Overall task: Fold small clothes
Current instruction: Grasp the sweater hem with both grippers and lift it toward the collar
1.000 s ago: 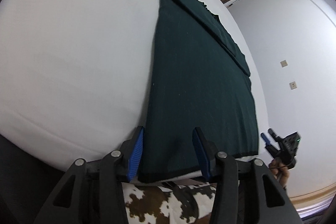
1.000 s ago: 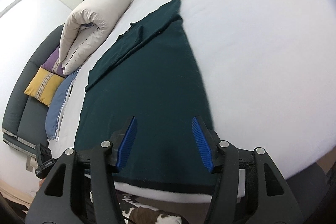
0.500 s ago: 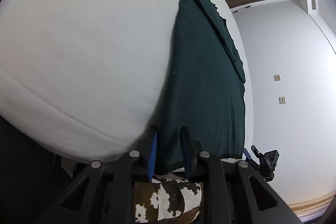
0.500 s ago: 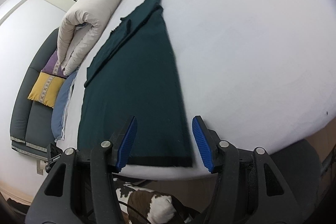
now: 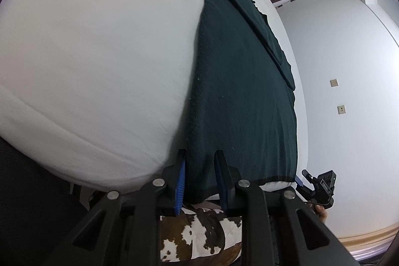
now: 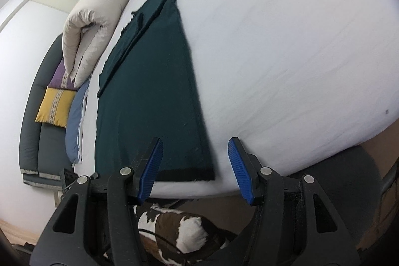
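Left tongs [image 5: 199, 175] pinching near hem corner of dark green garment [image 5: 239, 81]; right tongs [image 6: 195, 168] spread, hem corner between them

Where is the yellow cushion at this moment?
In the right wrist view, the yellow cushion is at the far left, on the dark sofa beside the bed, just below the purple cushion and left of the dark green garment.
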`<state>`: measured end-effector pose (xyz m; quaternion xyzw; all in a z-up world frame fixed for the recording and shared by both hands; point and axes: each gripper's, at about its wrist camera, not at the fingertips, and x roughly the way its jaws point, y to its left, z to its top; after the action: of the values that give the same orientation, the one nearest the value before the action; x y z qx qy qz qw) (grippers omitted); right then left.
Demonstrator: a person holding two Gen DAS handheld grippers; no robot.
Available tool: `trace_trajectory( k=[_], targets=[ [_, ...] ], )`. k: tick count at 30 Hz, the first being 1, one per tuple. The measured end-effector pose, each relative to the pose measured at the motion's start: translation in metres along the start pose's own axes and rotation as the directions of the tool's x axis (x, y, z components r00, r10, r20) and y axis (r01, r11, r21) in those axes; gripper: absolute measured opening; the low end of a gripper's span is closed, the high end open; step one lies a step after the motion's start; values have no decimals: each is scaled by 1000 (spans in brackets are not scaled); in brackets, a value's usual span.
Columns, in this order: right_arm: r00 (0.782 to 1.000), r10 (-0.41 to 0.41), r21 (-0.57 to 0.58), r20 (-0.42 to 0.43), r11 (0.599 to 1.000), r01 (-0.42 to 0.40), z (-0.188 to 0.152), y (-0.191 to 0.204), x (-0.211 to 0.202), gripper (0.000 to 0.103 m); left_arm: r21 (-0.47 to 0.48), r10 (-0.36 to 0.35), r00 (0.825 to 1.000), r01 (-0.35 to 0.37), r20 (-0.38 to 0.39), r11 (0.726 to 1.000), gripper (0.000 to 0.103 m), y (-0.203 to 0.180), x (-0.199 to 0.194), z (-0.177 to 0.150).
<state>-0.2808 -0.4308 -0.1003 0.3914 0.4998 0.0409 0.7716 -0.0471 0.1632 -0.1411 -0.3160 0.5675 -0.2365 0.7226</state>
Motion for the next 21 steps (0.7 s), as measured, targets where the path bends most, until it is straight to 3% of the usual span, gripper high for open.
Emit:
trace_trajectory(
  k=[7,8,9,10,12,21],
  targets=[
    [997,57,68,-42,996,-54,-1,-6,14,43,19,7,1000,-6,-7,1000,22,-3,3,-1],
    [997,62,76,-42,995,-59,-1,-7,15,39,21,11,1000,-11,-6,1000,20,-3,2,-1],
    [997,60,77,-43,995,-57,-1,-9,15,32,22,16,1000,-15,-8,1000,10,-3,3,-1],
    [997,55,78,-45,996,-52,-1,-9,16,27,23,19,1000,-19,-10,1000,8,-2,4,-2],
    [998,48,74,-41,996,-45,-2,-8,18,8,24,19,1000,-19,0,1000,7,-2,2,-3],
    [997,73,11,23,997,-73,7,12,11,6,4,-65,995,65,72,998,6,-6,-24,0]
  ],
)
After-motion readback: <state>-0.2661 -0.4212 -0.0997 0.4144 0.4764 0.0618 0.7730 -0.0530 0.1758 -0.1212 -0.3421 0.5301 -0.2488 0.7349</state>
